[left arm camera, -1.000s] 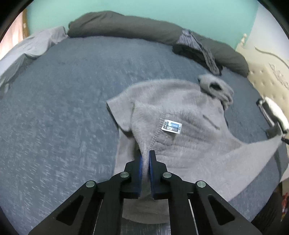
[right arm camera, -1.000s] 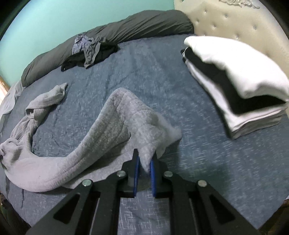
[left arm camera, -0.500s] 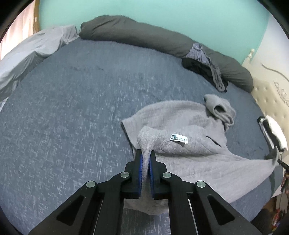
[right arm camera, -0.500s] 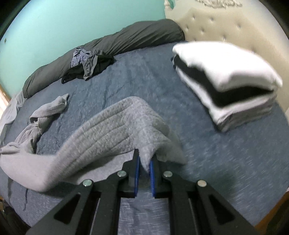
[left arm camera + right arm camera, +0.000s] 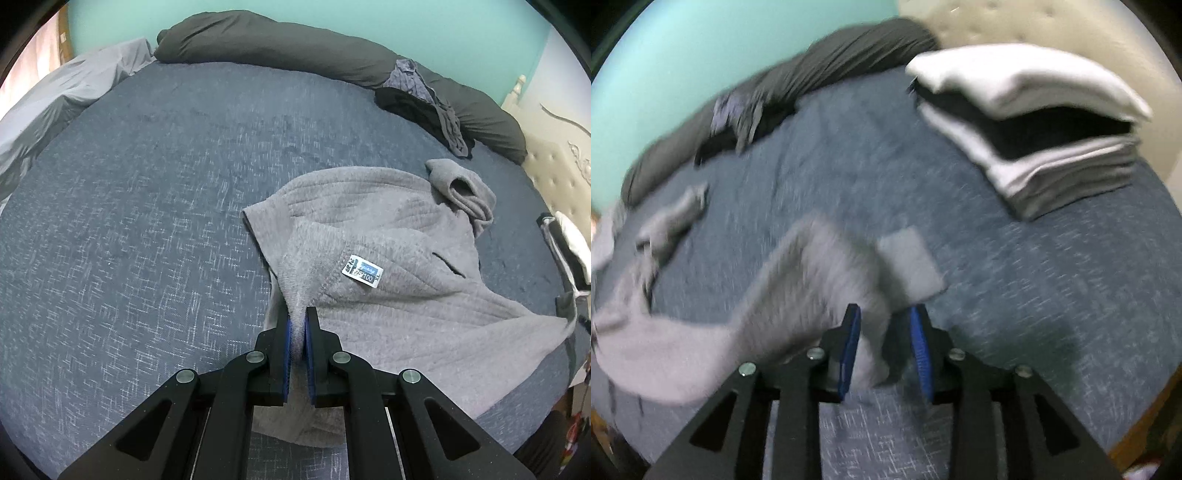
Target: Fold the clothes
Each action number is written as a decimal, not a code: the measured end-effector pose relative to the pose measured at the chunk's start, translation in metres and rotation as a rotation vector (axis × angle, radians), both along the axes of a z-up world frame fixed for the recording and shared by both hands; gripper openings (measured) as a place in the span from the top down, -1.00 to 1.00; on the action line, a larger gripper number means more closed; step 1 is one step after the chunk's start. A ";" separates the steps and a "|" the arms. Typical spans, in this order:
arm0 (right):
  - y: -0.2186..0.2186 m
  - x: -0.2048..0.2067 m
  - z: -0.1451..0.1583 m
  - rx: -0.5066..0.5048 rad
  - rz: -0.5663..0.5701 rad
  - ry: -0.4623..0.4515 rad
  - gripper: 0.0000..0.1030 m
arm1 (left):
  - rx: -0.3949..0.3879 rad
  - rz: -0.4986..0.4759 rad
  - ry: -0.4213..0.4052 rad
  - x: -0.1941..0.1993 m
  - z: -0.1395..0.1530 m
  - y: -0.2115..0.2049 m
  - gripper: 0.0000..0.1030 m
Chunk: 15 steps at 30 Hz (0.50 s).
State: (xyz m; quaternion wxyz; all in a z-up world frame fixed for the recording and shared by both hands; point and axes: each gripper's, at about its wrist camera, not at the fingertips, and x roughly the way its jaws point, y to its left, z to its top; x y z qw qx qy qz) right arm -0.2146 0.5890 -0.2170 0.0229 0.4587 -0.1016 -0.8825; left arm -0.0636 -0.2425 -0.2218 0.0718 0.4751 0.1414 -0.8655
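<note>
A grey knit sweater (image 5: 399, 273) lies spread on the blue bed (image 5: 147, 221), inside out, its white size label (image 5: 362, 270) showing. My left gripper (image 5: 297, 317) is shut on a fold of the sweater near the collar. In the right wrist view my right gripper (image 5: 886, 314) has its jaws apart, with the sweater's other end (image 5: 820, 280) lying loose between them and across the bed. That view is blurred. A crumpled sleeve (image 5: 461, 188) lies at the sweater's far side.
A stack of folded white, black and grey clothes (image 5: 1034, 122) sits at the right by the cream headboard (image 5: 997, 22). A long dark bolster (image 5: 295, 48) with dark unfolded clothes (image 5: 424, 96) lines the far edge. A grey sheet (image 5: 55, 103) lies far left.
My right gripper has opened and let go of the sweater's end, which has dropped onto the bed. My left gripper keeps its hold and has moved closer to the bed.
</note>
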 end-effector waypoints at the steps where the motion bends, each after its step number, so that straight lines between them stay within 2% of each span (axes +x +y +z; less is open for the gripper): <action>1: 0.002 -0.002 0.005 -0.031 -0.009 0.010 0.34 | -0.001 0.000 -0.001 0.000 0.000 0.000 0.86; 3: -0.002 -0.012 0.009 -0.082 -0.012 -0.014 -0.02 | -0.002 -0.001 -0.003 -0.001 0.000 0.000 0.86; 4: -0.005 -0.019 0.010 -0.104 -0.011 -0.035 -0.06 | -0.003 -0.002 -0.004 -0.001 0.000 0.000 0.86; 6: -0.013 -0.032 0.010 -0.135 -0.009 -0.075 -0.06 | -0.004 -0.002 -0.006 -0.001 0.000 0.000 0.86; 12: -0.037 -0.063 0.010 -0.017 -0.035 -0.160 -0.15 | -0.018 -0.015 -0.017 -0.001 -0.001 0.003 0.86; 15: -0.043 -0.077 0.008 -0.005 -0.053 -0.204 -0.15 | -0.020 -0.018 -0.018 -0.001 -0.002 0.004 0.86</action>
